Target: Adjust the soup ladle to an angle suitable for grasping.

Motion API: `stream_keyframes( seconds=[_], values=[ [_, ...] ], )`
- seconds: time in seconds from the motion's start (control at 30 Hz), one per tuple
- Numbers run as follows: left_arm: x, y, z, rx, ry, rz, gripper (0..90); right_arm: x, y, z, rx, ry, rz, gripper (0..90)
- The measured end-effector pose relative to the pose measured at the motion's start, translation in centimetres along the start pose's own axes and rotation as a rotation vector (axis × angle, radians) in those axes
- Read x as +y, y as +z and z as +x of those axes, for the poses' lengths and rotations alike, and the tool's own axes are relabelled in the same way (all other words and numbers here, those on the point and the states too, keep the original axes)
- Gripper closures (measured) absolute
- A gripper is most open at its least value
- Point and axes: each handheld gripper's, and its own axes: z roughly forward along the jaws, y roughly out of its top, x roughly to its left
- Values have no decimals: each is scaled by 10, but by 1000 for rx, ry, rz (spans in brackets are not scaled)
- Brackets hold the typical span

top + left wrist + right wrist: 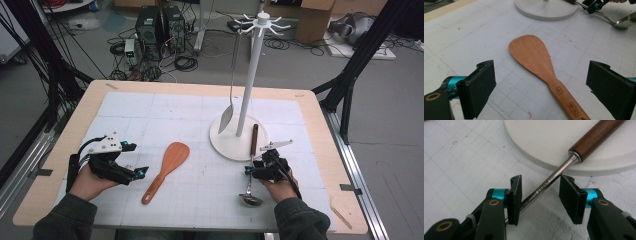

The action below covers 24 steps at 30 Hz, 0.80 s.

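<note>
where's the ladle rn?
High view: the ladle lies right of centre on the mat, bowl toward the person, wooden handle resting on the stand's round base. The right tongs straddle its metal shaft.

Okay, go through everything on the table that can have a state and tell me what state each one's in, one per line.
Ladle: lying flat, wooden handle on the rack base, metal shaft between the right jaws.
Wooden spatula: lying flat, untouched.
Hanging spoon: hung on the rack, bowl down.
Utensil rack: upright.
Left hand-held gripper: open, facing the spatula.
Right hand-held gripper: open around the ladle shaft, not clamped.
</note>
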Motion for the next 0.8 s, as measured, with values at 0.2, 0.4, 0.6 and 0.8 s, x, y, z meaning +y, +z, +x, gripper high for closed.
stream_keyframes(
  seconds=[0.2, 0.4, 0.6, 0.8],
  values=[
    [0, 0, 0, -1, -2, 1, 93, -1, -2, -3, 0, 8, 3, 579],
    [0, -1, 0, 2, -2, 0, 93, -2, -4, -5, 0, 6, 7, 603],
    [0, -1, 0, -1, -4, 1, 93, -5, -9, -10, 1, 15, 8, 624],
    [0, -1, 0, -1, -4, 1, 93, -10, -14, -15, -2, 27, 22, 631]
  ],
)
